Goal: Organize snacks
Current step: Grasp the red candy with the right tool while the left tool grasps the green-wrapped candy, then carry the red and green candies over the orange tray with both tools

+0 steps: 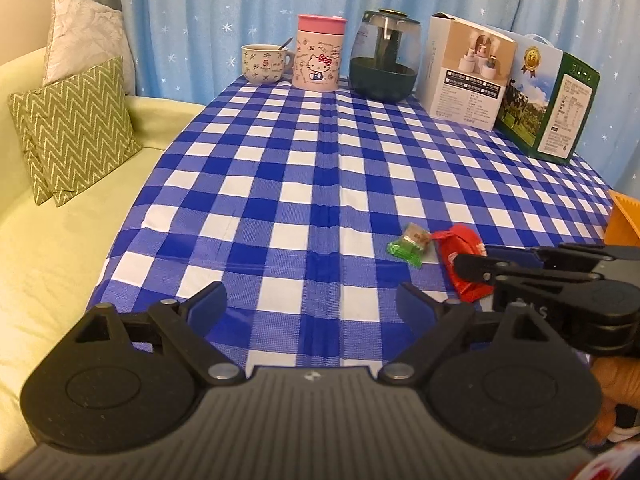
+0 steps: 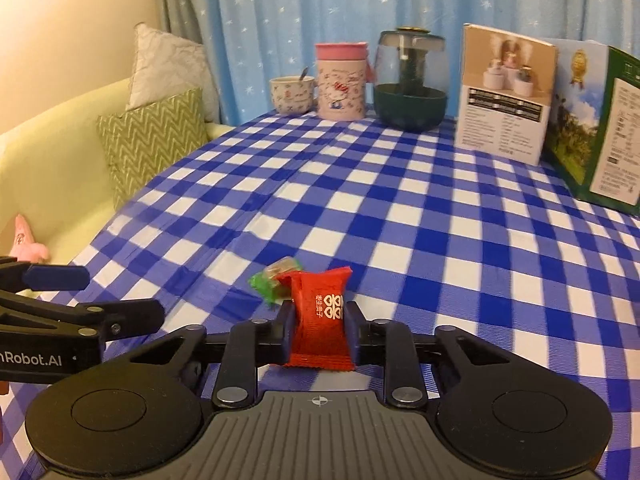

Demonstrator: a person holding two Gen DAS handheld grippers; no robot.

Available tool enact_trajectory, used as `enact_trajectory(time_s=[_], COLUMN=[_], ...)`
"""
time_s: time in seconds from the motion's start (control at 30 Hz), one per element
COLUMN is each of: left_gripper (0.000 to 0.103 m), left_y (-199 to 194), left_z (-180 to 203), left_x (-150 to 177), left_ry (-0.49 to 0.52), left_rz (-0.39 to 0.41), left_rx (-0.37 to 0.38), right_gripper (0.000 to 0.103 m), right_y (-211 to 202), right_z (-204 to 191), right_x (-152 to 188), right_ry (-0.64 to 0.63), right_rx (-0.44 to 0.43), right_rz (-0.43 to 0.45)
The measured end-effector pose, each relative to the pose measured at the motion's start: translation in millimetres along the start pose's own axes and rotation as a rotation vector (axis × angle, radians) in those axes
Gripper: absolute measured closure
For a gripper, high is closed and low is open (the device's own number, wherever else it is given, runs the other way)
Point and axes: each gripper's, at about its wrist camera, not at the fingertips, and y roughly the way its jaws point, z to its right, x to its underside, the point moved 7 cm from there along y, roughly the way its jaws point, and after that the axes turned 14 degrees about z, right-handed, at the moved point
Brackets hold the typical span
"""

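Blue-and-white checked bench point(image 2: 400, 216): right claw point(image 2: 320, 328) clamps the red foil snack packet point(image 2: 322, 320) just above the cloth, green-wrapped candy point(image 2: 276, 278) just behind; left claw point(image 1: 310, 304) gapes wide, holding nothing.

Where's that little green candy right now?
The green candy lies on the checkered tablecloth, just behind the red snack packet clamped in the right gripper.

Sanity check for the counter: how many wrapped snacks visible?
2. The red snack is clamped in the right gripper; the green candy lies on the tablecloth just beyond it. Others may be hidden.
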Motion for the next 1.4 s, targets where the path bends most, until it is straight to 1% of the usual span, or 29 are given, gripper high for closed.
enact_trajectory(time_s=[0.13, 0.37, 0.43, 0.5, 0.53, 0.57, 0.67, 0.77, 0.83, 0.9, 1.0, 1.13, 1.27, 1.4], left_gripper=[0.015, 0.024, 0.03, 0.038, 0.041, 0.046, 0.056, 0.065, 0.073, 0.082, 0.083, 0.084, 0.084, 0.084], left_y=[3, 20, 29, 39, 44, 49, 60, 68, 70, 70, 67, 60, 39, 10], left_z=[8, 36, 45, 55, 60, 65, 77, 85, 88, 90, 94, 100, 106, 119], left_x=[-2, -10, -10, -9, -9, -9, -10, -10, -9, -5, -1, 1, 3, 2], left_ry=[0.013, 0.078, 0.102, 0.131, 0.145, 0.158, 0.203, 0.241, 0.241, 0.254, 0.275, 0.273, 0.219, 0.18], left_rz=[0.009, 0.039, 0.04, 0.039, 0.044, 0.047, 0.06, 0.057, 0.048, 0.033, 0.029, 0.012, -0.006, -0.002], left_rx=[0.017, 0.091, 0.112, 0.135, 0.149, 0.159, 0.177, 0.179, 0.185, 0.174, 0.16, 0.137, 0.128, 0.117], right_gripper=[0.078, 0.078, 0.078, 0.078, 0.078, 0.078, 0.078, 0.078, 0.078, 0.078, 0.078, 0.078, 0.078, 0.078], right_y=[-9, -27, -30, -32, -33, -34, -35, -36, -36, -38, -39, -44, -57, -83], right_z=[12, 47, 55, 60, 63, 65, 73, 81, 85, 88, 90, 90, 89, 88], right_x=[-1, -4, -3, -1, -1, 0, 1, 3, 4, 4, 4, 4, 3, 1], right_ry=[0.001, 0.042, 0.052, 0.056, 0.059, 0.06, 0.072, 0.079, 0.08, 0.085, 0.094, 0.105, 0.117, 0.124], right_rx=[0.031, 0.089, 0.098, 0.103, 0.106, 0.108, 0.121, 0.126, 0.13, 0.132, 0.133, 0.13, 0.133, 0.138], right_rz=[0.01, 0.021, 0.021, 0.023, 0.025, 0.027, 0.031, 0.028, 0.028, 0.028, 0.029, 0.024, 0.014, 0.017])
